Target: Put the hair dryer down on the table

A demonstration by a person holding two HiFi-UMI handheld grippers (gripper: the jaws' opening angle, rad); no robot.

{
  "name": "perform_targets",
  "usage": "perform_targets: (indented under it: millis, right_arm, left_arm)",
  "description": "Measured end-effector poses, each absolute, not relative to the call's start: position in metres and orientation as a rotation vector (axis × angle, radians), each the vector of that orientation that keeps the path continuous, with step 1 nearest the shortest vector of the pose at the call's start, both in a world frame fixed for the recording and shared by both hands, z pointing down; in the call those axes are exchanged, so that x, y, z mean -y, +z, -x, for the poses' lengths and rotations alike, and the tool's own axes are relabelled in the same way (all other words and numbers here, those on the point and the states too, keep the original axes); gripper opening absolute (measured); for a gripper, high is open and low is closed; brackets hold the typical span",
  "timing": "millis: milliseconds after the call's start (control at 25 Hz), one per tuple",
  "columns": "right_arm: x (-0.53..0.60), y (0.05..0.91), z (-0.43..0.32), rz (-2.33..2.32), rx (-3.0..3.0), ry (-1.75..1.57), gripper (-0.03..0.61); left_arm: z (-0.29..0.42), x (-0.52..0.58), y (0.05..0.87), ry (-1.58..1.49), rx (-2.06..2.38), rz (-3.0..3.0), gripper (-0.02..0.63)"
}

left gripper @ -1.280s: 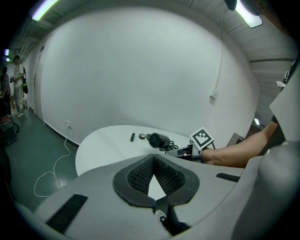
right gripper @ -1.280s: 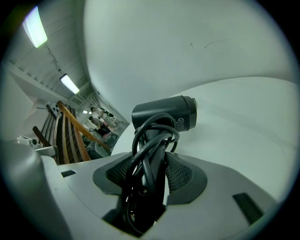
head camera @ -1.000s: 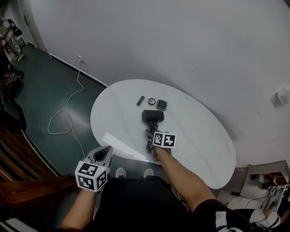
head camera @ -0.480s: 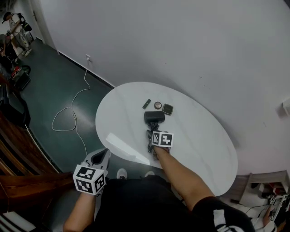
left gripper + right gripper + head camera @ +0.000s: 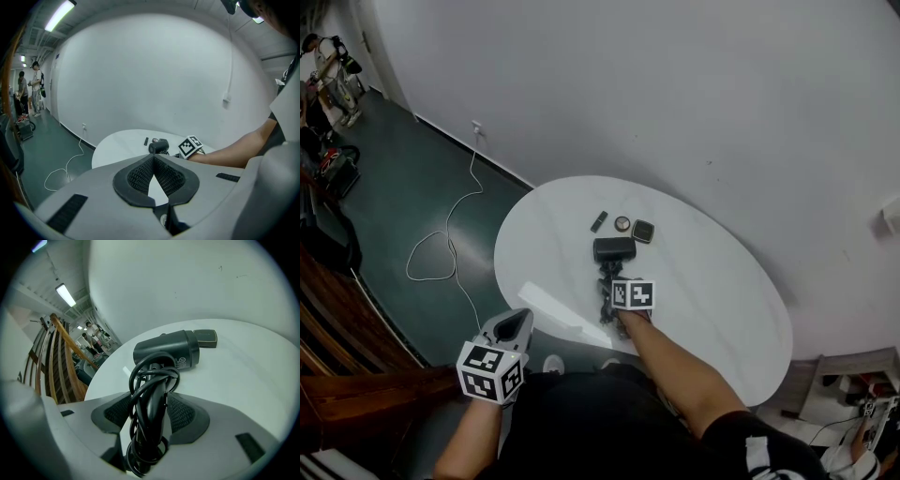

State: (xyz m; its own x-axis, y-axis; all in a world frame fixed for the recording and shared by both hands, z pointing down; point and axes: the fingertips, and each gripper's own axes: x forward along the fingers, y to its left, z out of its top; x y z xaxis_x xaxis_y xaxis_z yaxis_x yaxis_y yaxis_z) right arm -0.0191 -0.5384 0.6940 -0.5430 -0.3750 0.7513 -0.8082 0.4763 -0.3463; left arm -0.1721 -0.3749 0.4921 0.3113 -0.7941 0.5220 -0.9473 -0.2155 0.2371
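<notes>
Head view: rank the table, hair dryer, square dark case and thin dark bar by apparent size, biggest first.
1. table
2. hair dryer
3. square dark case
4. thin dark bar
The case and the bar are both tiny and about equally long. The case ranks higher only because it looks wider.

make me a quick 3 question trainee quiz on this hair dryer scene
1. True or false: the hair dryer rests on the white table.
2. What stands between the jaws of the right gripper? A) nothing B) the dryer's cord-wrapped handle C) a cup
3. How many small items lie on the table beyond the dryer?

Key: 1. True. 2. B; the jaws have just been opening and stand apart round it. 3. Three: a dark bar, a round item, a squarish item.
</notes>
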Motion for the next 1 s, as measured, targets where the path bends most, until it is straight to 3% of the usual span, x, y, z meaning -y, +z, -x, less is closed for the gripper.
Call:
perform_targets:
  millis: [440,600,640,1000]
  right_arm:
    - [0.506,0.602,-0.007,-0.931,2.34,0.921,0.225]
    - [0.479,0.548,-0.014,-0.86,2.507,0.897,0.096]
    - [0.474,0.538,-0.016,-0.856,2.54,0.88,0.035]
    - [0.445,0.464,-0.033,-0.925,2.744,0.813,0.009]
  left_arm:
    - [0.128,0.408,0.485,0.411,1.402,-2.208,0.011]
    - [0.11,0.417,0.483,0.422,1.348,-2.261,0.011]
    - [0.106,0.418,0.482,0.426,1.337,-2.273,0.011]
    - [0.076,0.432,0.461,0.408,1.268,-2.38,0.011]
